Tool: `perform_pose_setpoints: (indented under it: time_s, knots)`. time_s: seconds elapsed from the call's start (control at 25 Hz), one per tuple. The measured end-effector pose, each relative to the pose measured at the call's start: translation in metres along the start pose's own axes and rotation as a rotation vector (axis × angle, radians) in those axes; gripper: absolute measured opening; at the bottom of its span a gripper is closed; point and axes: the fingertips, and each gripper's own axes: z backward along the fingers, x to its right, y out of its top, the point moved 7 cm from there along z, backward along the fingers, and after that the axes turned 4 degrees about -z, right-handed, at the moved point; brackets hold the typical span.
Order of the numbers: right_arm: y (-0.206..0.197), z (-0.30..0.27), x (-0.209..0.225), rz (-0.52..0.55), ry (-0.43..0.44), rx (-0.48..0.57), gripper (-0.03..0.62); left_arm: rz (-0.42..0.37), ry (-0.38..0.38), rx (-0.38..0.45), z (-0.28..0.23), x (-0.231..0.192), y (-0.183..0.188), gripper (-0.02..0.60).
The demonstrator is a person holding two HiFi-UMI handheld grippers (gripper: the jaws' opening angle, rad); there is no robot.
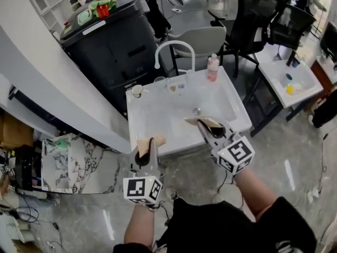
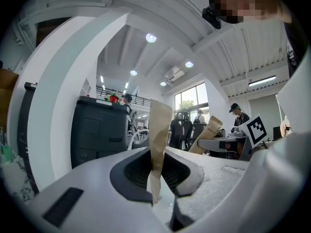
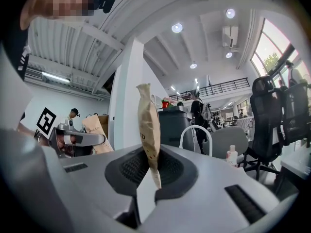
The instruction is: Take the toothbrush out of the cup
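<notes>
Several clear cups [image 1: 172, 84] stand along the back rim of the white sink [image 1: 158, 115], under the curved white faucet [image 1: 174, 47]. I cannot make out a toothbrush in them. My left gripper [image 1: 149, 143] hovers at the sink's near left edge, shut on a brown paper packet [image 2: 159, 130]. My right gripper [image 1: 203, 123] is over the sink's near right part, shut on another brown paper packet [image 3: 147, 125]. Both grippers point level toward the back of the sink, well short of the cups. In the left gripper view, the right gripper's packet [image 2: 208, 134] shows off to the right.
A pink soap bottle [image 1: 212, 67] stands at the sink's back right corner. Behind the sink are a big dark machine [image 1: 113, 41], a grey chair [image 1: 202, 38] and black office chairs [image 1: 253, 15]. A second white basin [image 1: 292, 80] is at the right; a marble slab [image 1: 73, 162] at the left.
</notes>
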Motion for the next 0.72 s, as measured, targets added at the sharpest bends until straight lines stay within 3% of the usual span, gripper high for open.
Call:
perform_pose_setpoints:
  time_s: [0.36,0.72]
  knots:
    - [0.007,0.119,0.022,-0.016,0.100,0.000,0.028,0.012,0.076,-0.002,0.042,0.138,0.000,0.034]
    - [0.007,0.145,-0.010,-0.034,0.131,0.001,0.028,-0.012,0.111,0.016,0.078,0.154,0.015,0.034]
